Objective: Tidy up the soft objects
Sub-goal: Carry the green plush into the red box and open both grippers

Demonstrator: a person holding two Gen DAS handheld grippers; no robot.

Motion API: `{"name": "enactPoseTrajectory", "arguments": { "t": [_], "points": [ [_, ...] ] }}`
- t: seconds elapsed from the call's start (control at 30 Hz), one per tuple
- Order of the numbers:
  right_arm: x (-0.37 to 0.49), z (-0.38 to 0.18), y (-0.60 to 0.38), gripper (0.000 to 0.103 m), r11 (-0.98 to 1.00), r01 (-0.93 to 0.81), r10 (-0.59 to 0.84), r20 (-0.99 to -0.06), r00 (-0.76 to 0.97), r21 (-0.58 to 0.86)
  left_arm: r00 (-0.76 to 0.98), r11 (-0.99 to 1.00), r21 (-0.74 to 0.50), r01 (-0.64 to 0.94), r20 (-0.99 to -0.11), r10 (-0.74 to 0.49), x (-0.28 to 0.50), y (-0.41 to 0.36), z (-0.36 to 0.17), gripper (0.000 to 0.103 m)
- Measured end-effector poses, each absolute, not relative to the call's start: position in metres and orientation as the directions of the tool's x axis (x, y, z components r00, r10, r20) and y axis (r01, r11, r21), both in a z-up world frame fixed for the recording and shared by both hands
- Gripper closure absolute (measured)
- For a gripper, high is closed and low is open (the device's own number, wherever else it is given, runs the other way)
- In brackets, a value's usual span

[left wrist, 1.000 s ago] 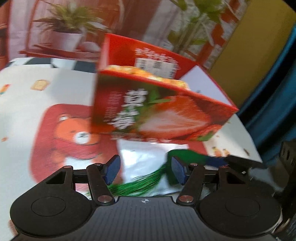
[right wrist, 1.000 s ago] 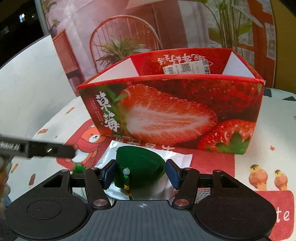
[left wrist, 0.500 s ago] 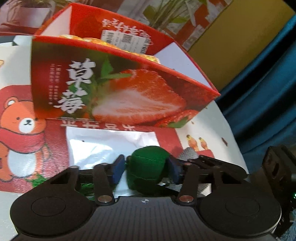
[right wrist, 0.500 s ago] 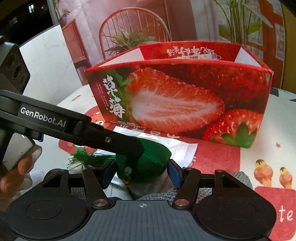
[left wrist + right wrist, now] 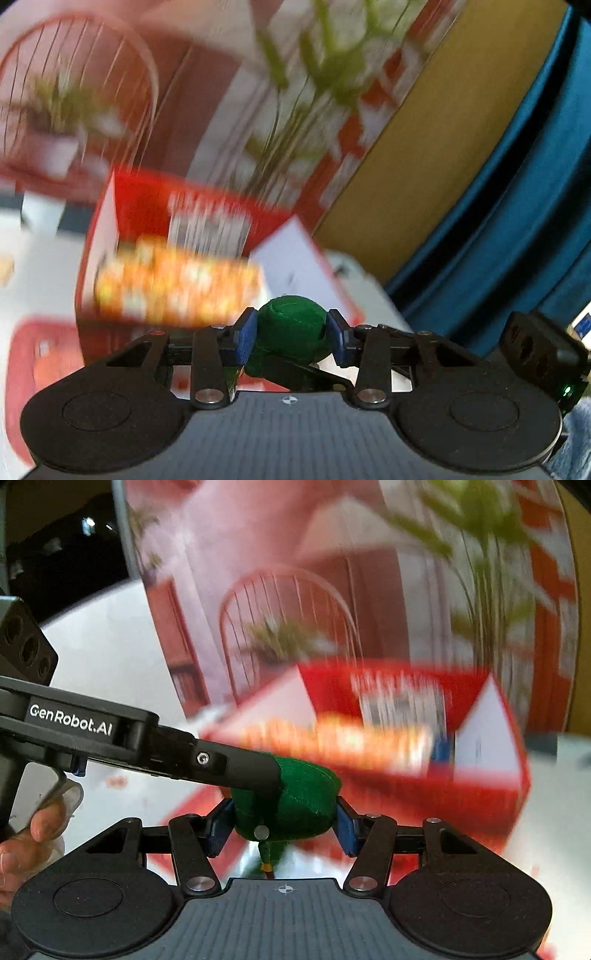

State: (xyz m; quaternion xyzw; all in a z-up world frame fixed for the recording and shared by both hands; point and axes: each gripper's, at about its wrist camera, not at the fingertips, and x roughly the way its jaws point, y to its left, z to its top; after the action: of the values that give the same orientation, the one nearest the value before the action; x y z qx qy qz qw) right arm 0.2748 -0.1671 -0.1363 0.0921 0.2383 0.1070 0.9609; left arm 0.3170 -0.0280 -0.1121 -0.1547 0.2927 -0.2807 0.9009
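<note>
1. The green soft object (image 5: 291, 332) is pinched from both sides by the left gripper (image 5: 291, 334), raised before the red strawberry box (image 5: 147, 206).
2. It is clamped likewise by the right gripper (image 5: 282, 821).
3. Blurred orange contents (image 5: 332, 742) are seen inside the box.

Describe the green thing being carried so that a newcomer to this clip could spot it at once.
Find the red strawberry box on the table; in front of it both grippers, left and right, pinch one green pouch. It is soft, rounded, dark green, unlike the blurred orange item in the box.
</note>
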Motion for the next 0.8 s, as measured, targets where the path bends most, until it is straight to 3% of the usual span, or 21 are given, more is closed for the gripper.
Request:
{"name": "enactPoseTrajectory", "arguments": {
  "t": [0.17, 0.33, 0.53, 0.8],
  "points": [
    [0.291, -0.08, -0.179, 0.05, 0.974, -0.167, 0.208, -0.317, 0.926, 0.151, 0.721, 0.785, -0.393, 0.479, -0.334, -0.607, 0.331, -0.038, -0.06, 0.06],
    [0.303, -0.049, -0.195, 0.05, 0.989, -0.123, 0.138, -0.252, 0.958, 0.078, 0.712, 0.756, -0.403, 0.515, -0.289, -0.64, 0.358, -0.054, -0.043, 0.06],
    [0.316, -0.055, -0.218, 0.05, 0.998, -0.055, 0.063, -0.26, 0.964, 0.039, 0.67, 0.728, -0.422, 0.54, -0.308, -0.675, 0.385, -0.075, -0.058, 0.06],
    [0.321, -0.1, -0.24, 0.05, 0.998, 0.021, -0.001, -0.372, 0.928, 0.052, 0.596, 0.731, -0.452, 0.511, -0.427, -0.68, 0.406, -0.097, -0.101, 0.06]
  ]
}}
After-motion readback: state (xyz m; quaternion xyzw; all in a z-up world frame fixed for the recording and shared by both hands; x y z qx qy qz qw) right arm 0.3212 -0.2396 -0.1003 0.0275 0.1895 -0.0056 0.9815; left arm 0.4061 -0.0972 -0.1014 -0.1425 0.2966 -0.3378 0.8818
